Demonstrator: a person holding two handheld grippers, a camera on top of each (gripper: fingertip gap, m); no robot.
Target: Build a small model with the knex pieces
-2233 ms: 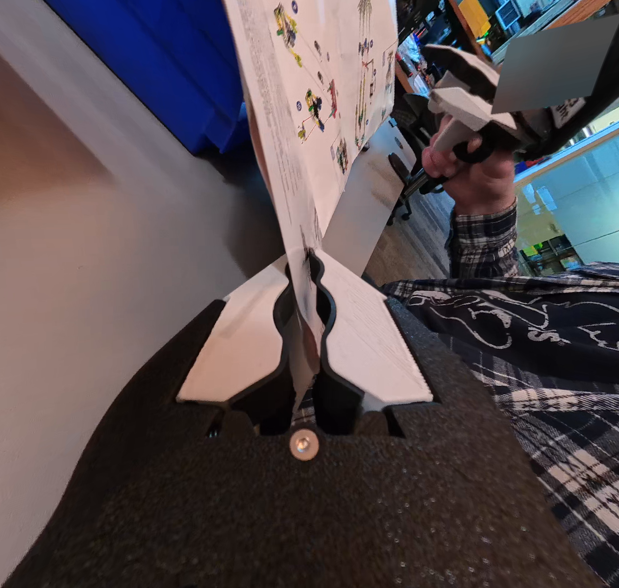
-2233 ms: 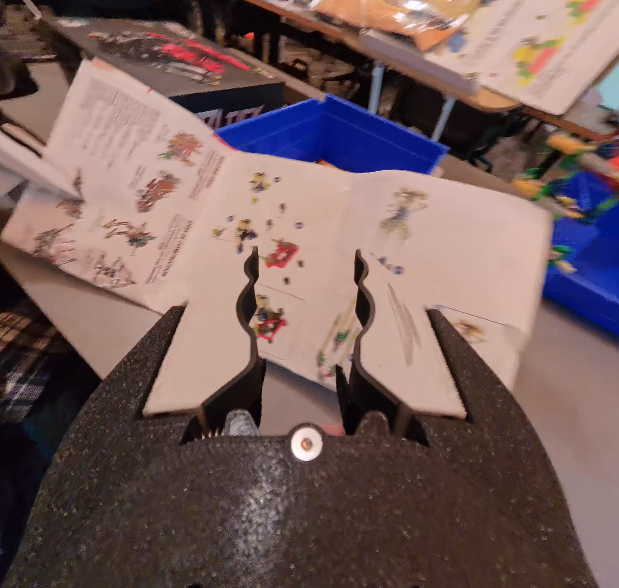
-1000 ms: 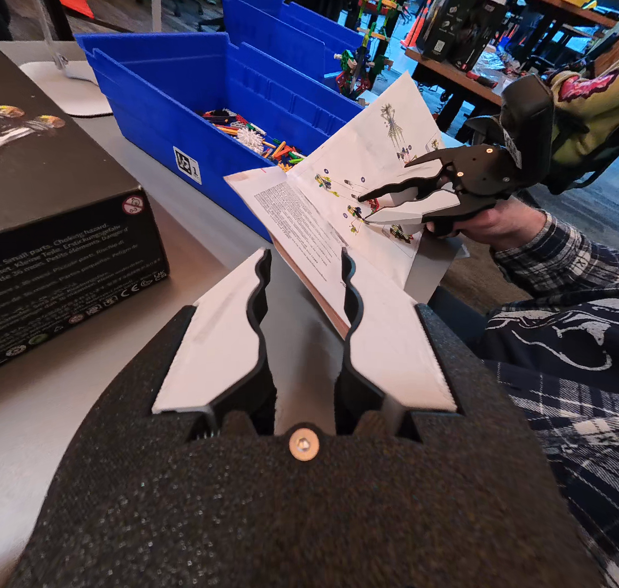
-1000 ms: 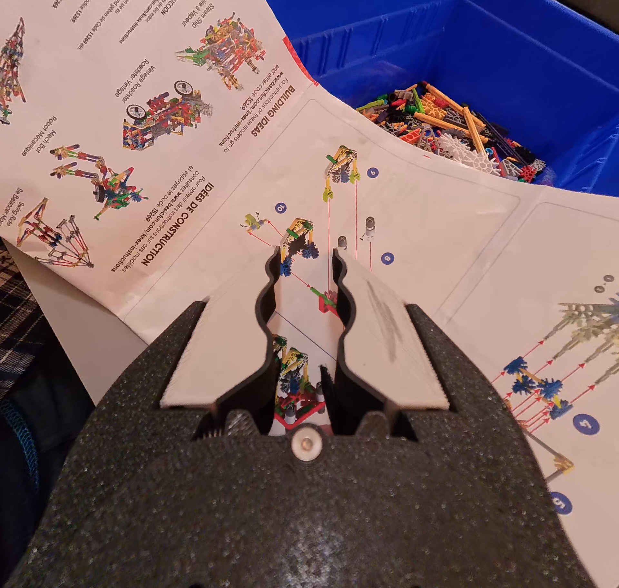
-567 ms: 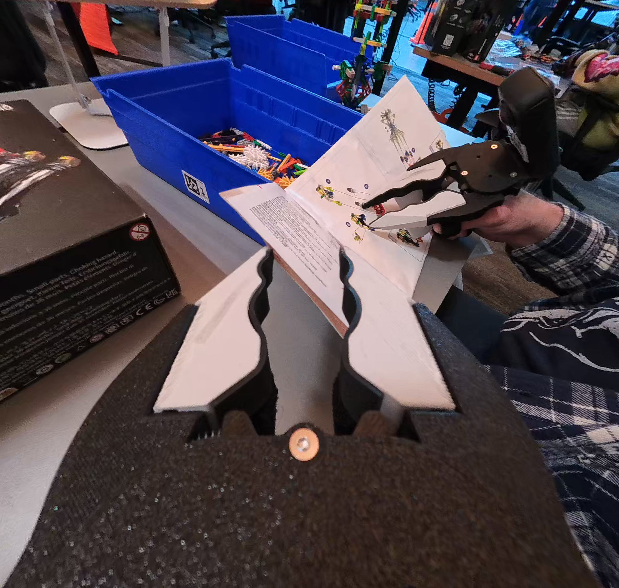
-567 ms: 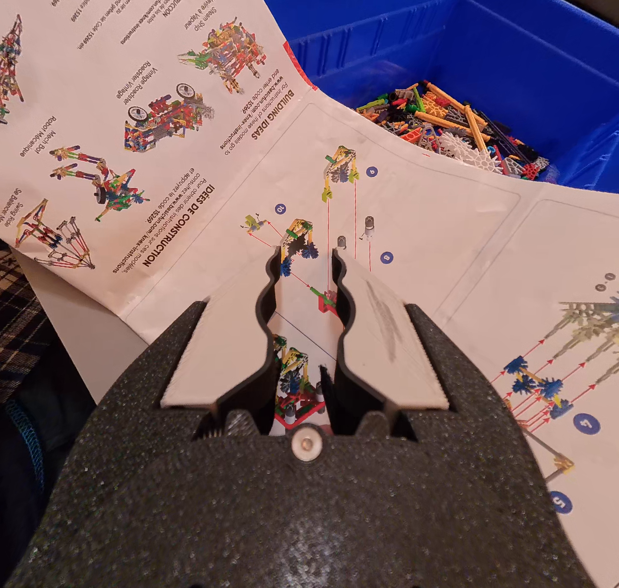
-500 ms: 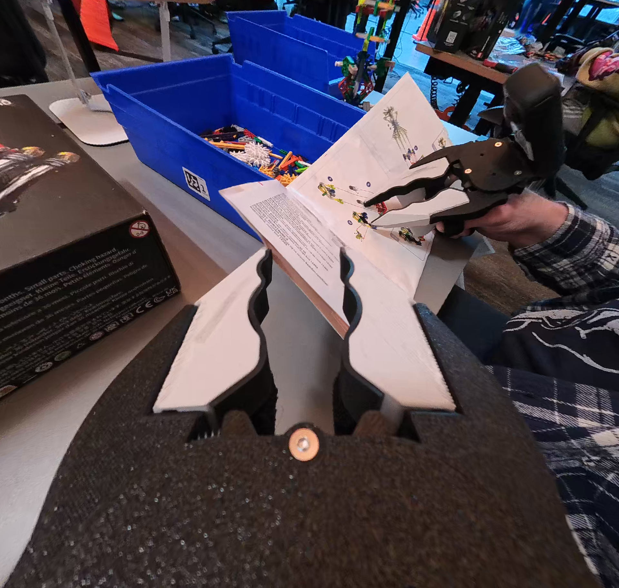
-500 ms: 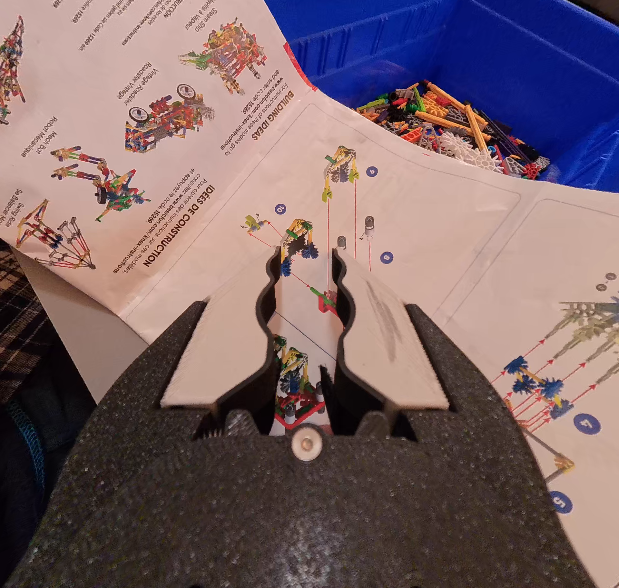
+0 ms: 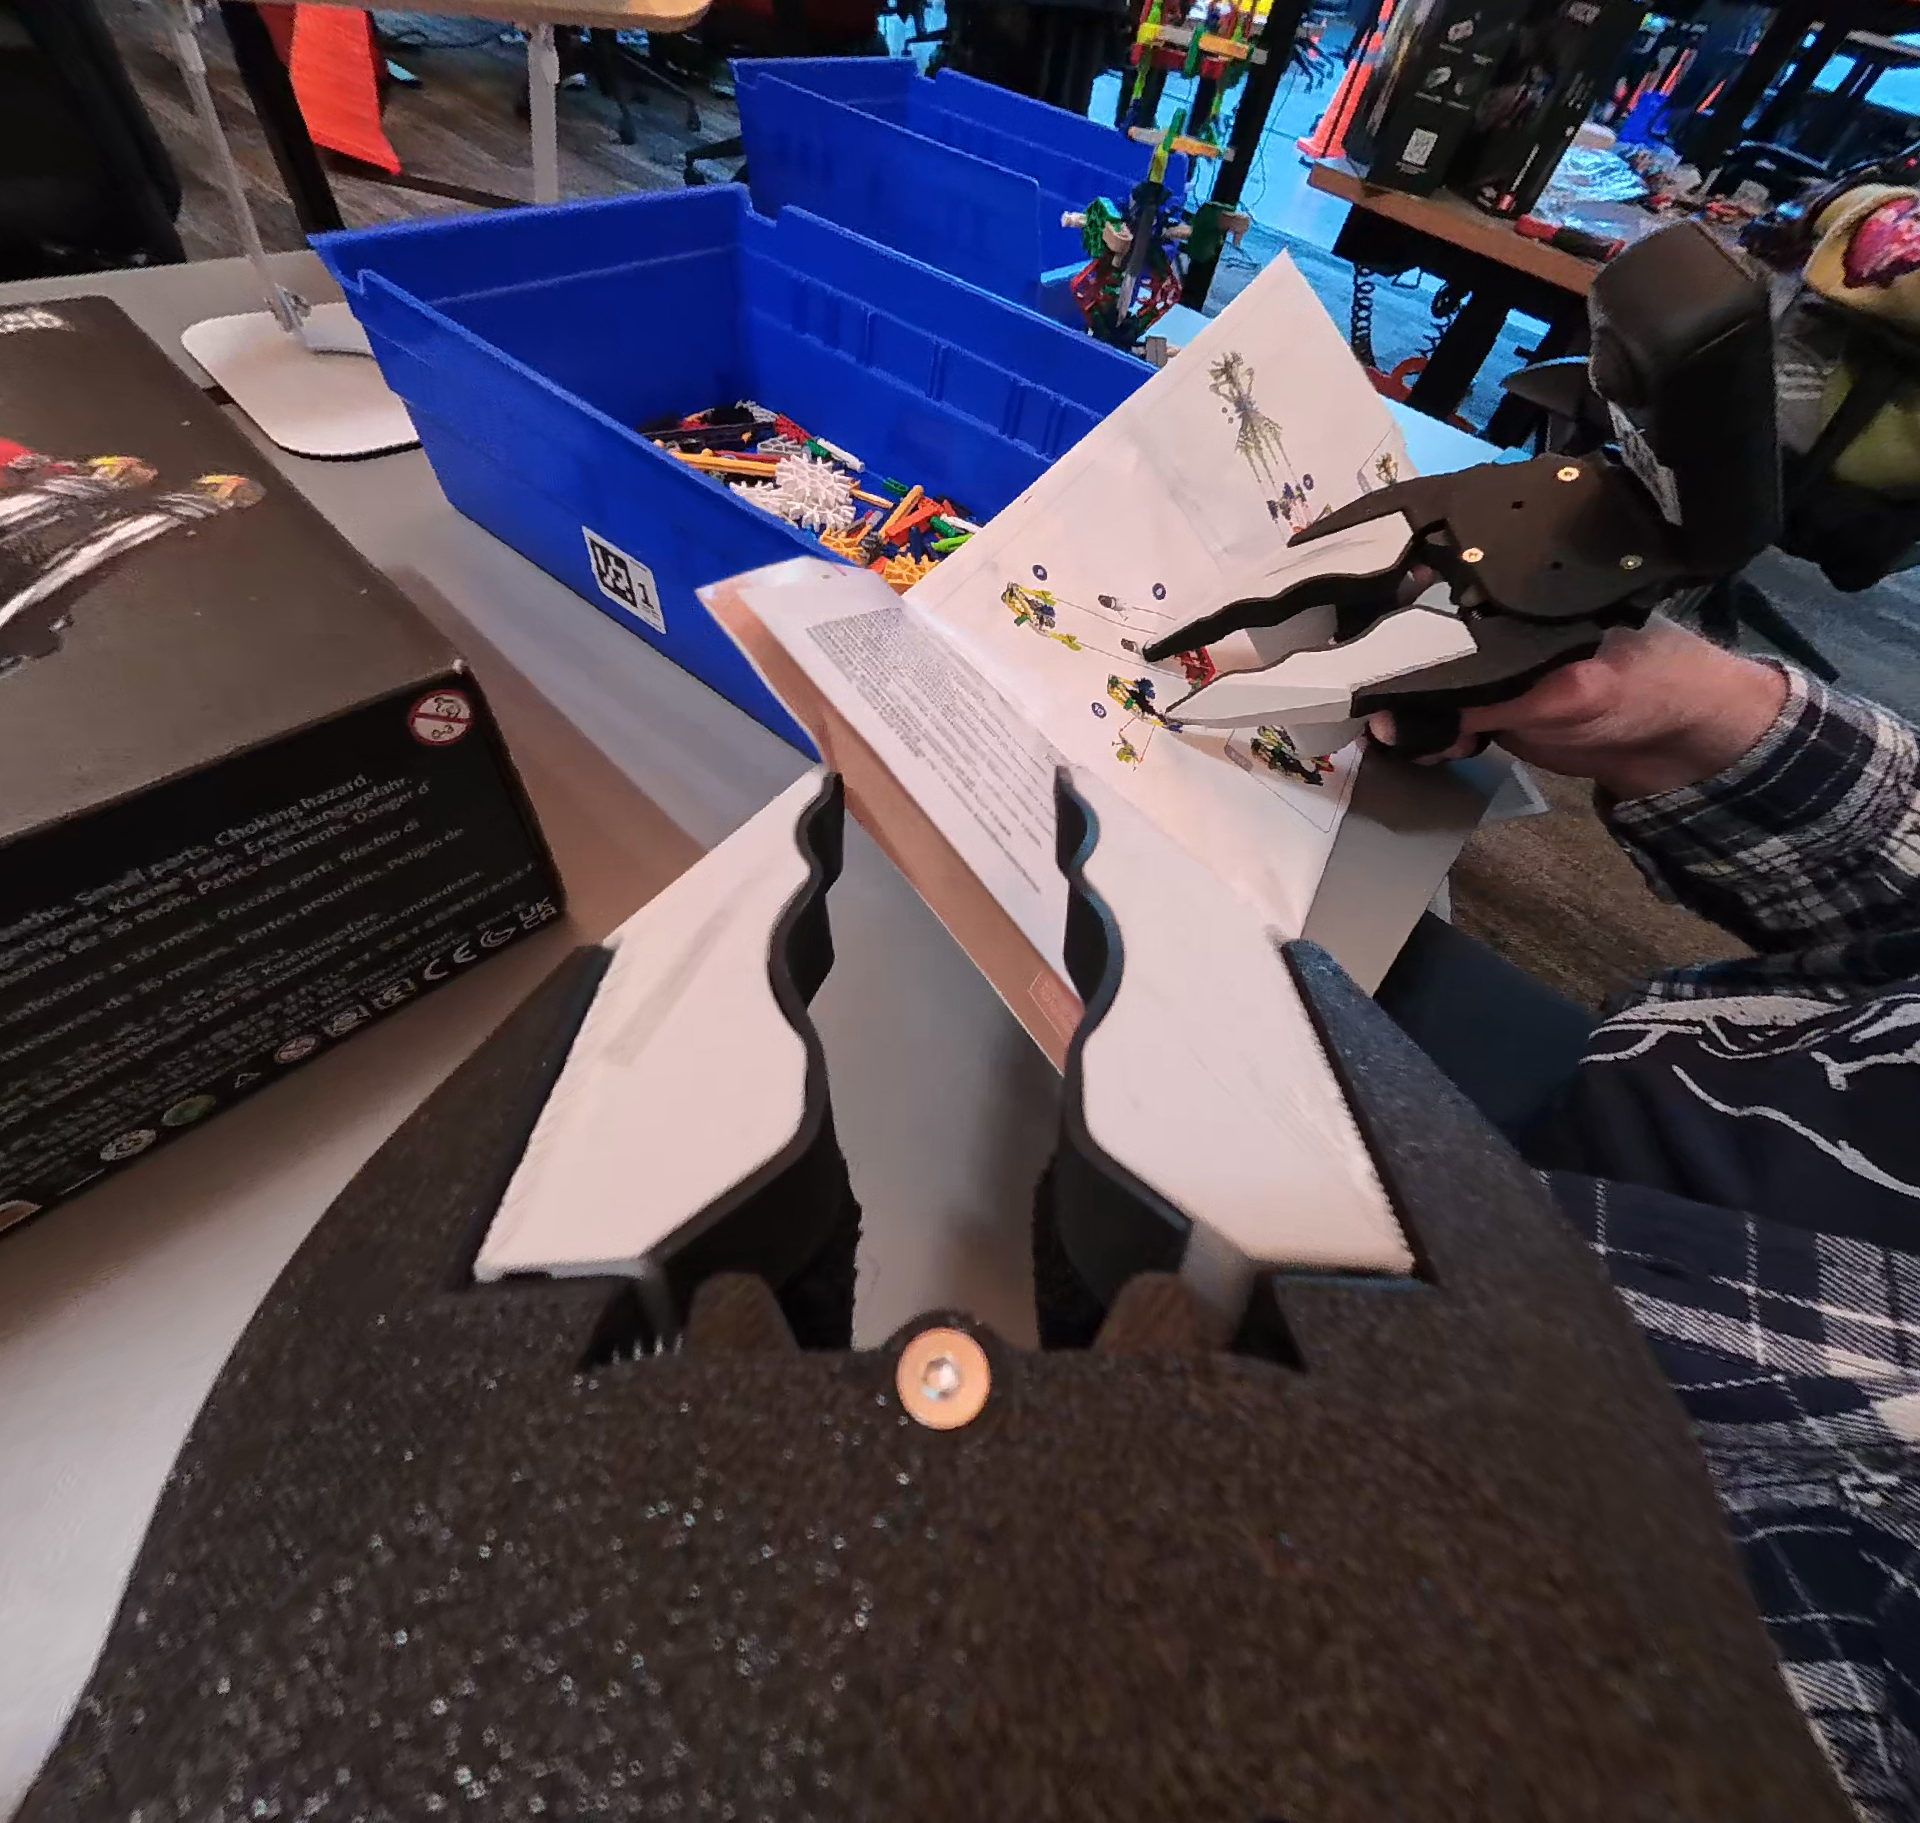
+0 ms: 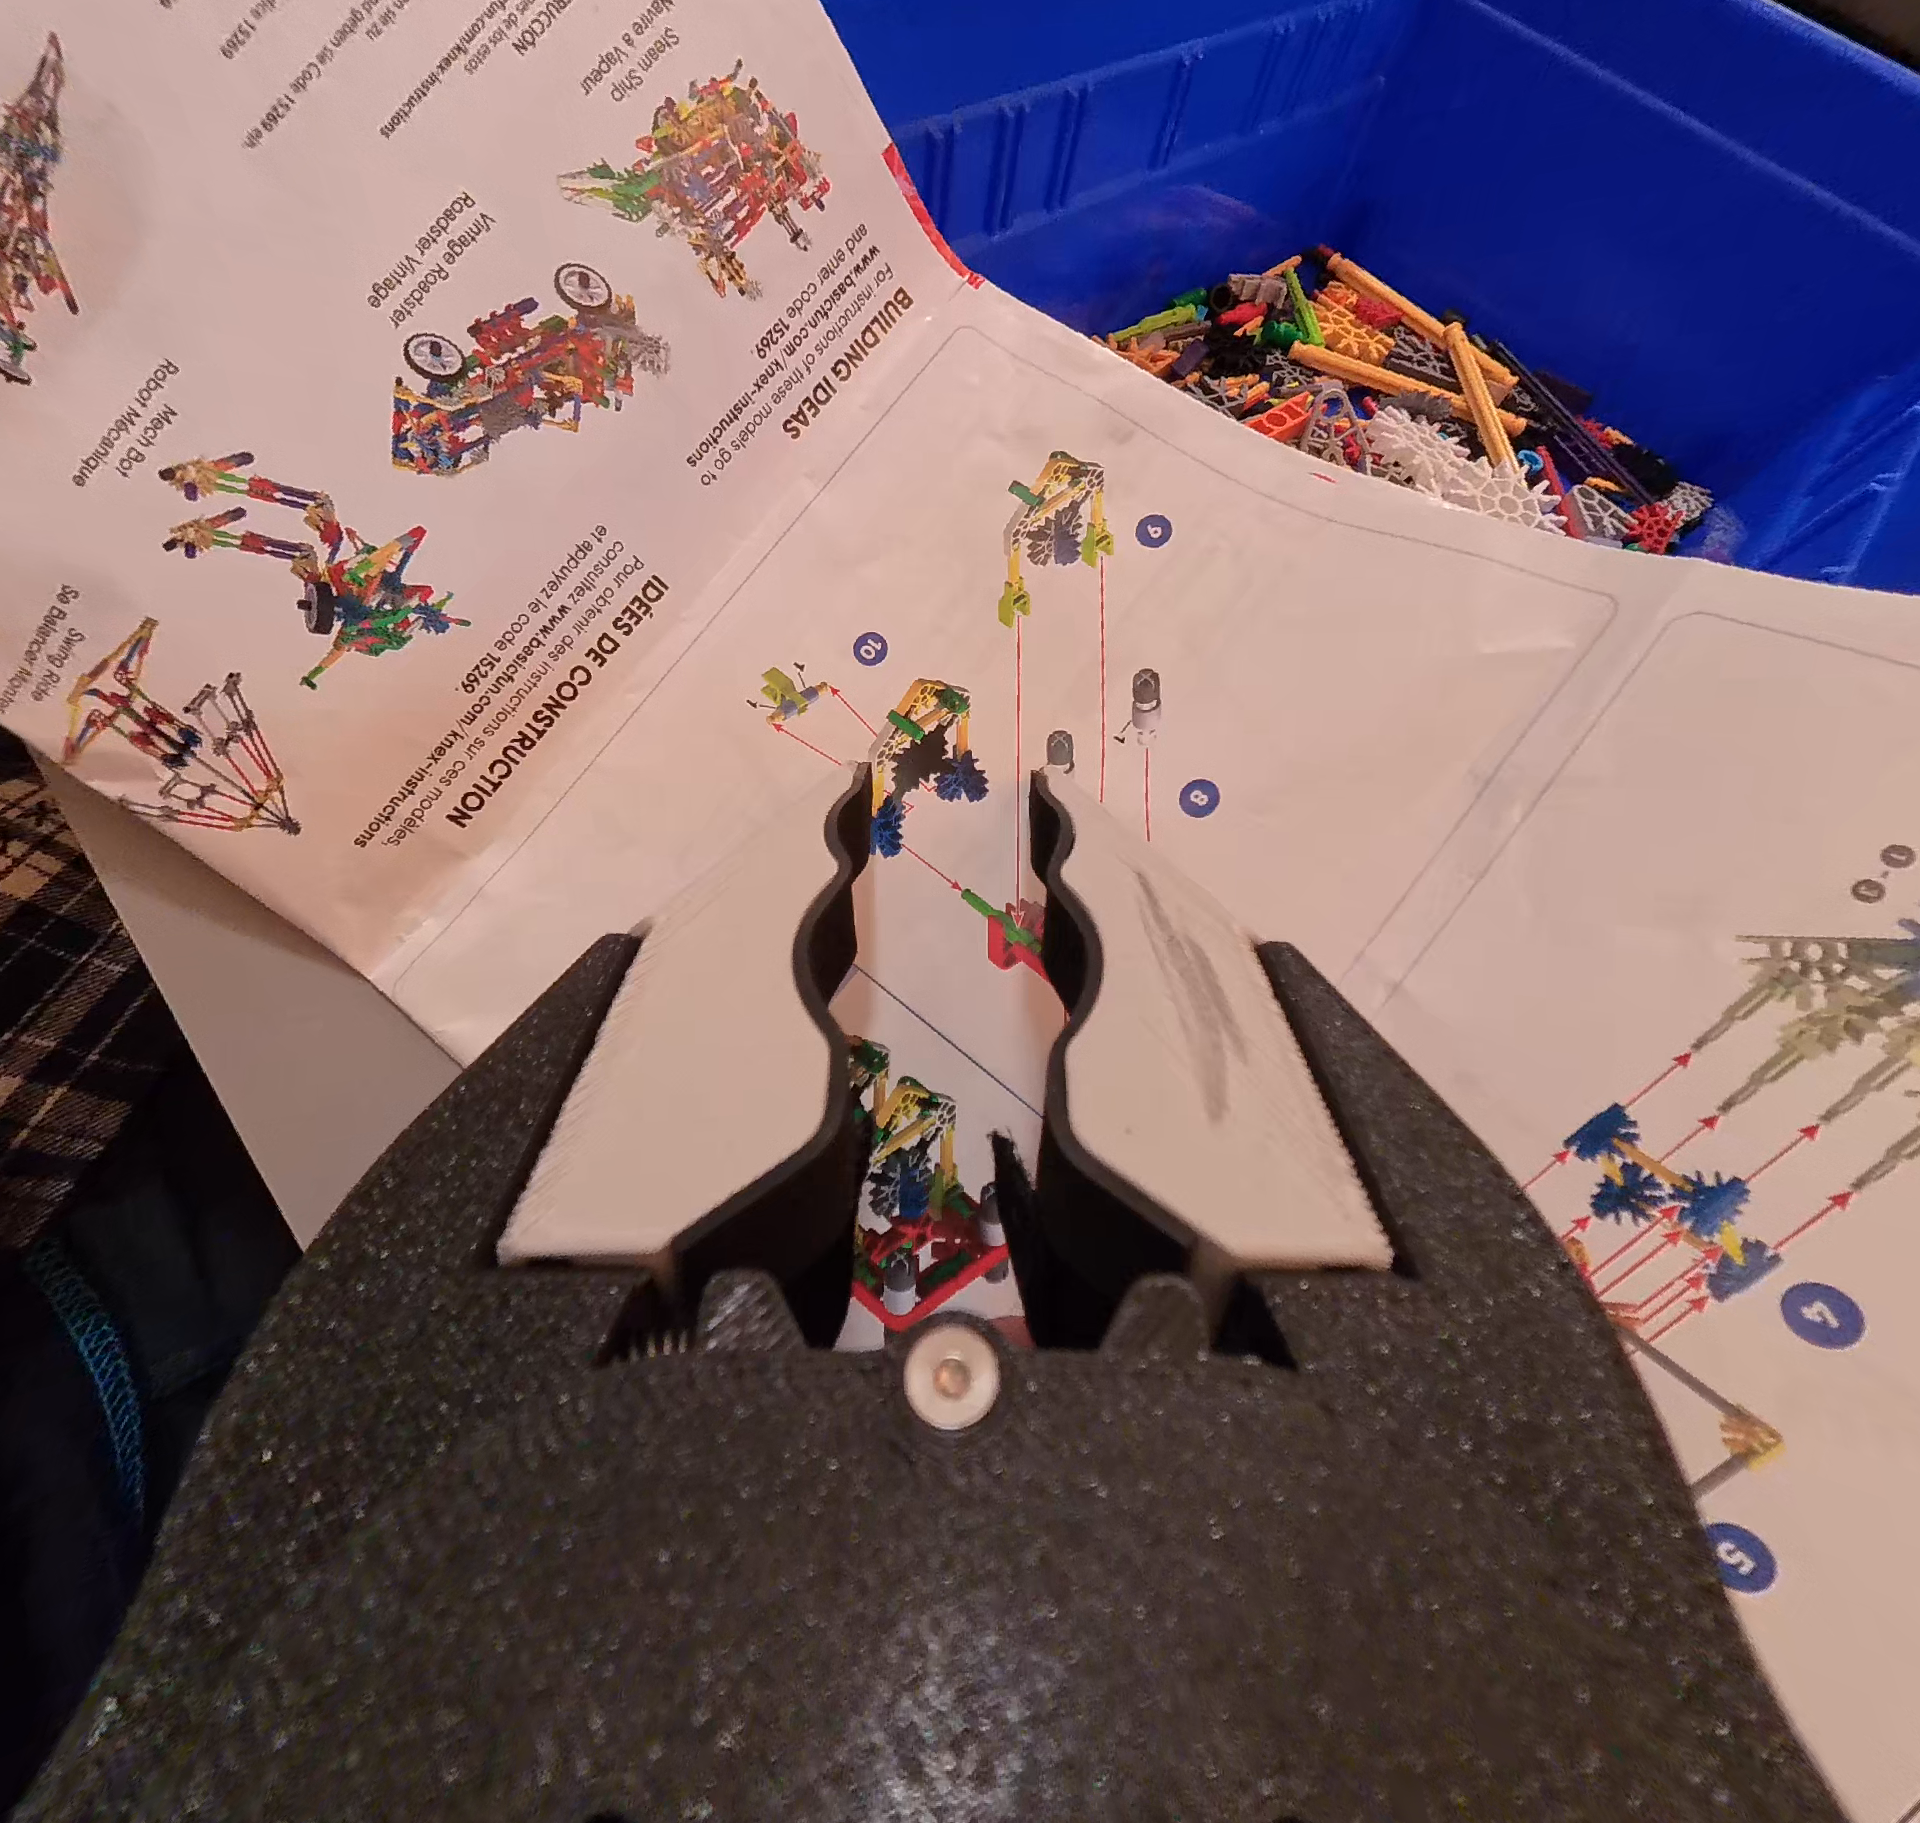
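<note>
A large unfolded instruction sheet (image 9: pixel 935 693) with coloured building diagrams lies on the grey table (image 9: pixel 582 693) and leans up against a blue bin (image 9: pixel 540 423). My left gripper (image 9: pixel 945 797) is open and empty, low over the table, with the sheet's near fold just past its right finger. My right gripper (image 9: pixel 1158 680), held by a hand (image 9: pixel 1621 703), is open with a narrow gap. Its tips rest on or just over the middle of the sheet (image 10: pixel 1299 734). In the right wrist view the right gripper (image 10: pixel 948 786) has the diagrams showing between its fingers.
The blue bin (image 10: pixel 1558 111) holds several loose coloured rods and connectors (image 10: pixel 1403 371). A black cardboard box (image 9: pixel 208 682) stands at the left. A second blue bin (image 9: pixel 914 163), a built toy model (image 9: pixel 1143 235) and a white stand base (image 9: pixel 301 381) lie behind. The table's near edge (image 10: pixel 260 994) is close. The tips of one gripper are about 20 centimeters away from the tips of the other. The built toy model (image 9: pixel 1143 235) is closer to my right gripper, around 25 centimeters from its tips; the left tips are 40 centimeters off.
My left gripper has let go of the sheet and pulled back, open. The sheet has dropped against the bin. My right gripper has moved in over it and narrowed; both are nearly still in the last half second.
</note>
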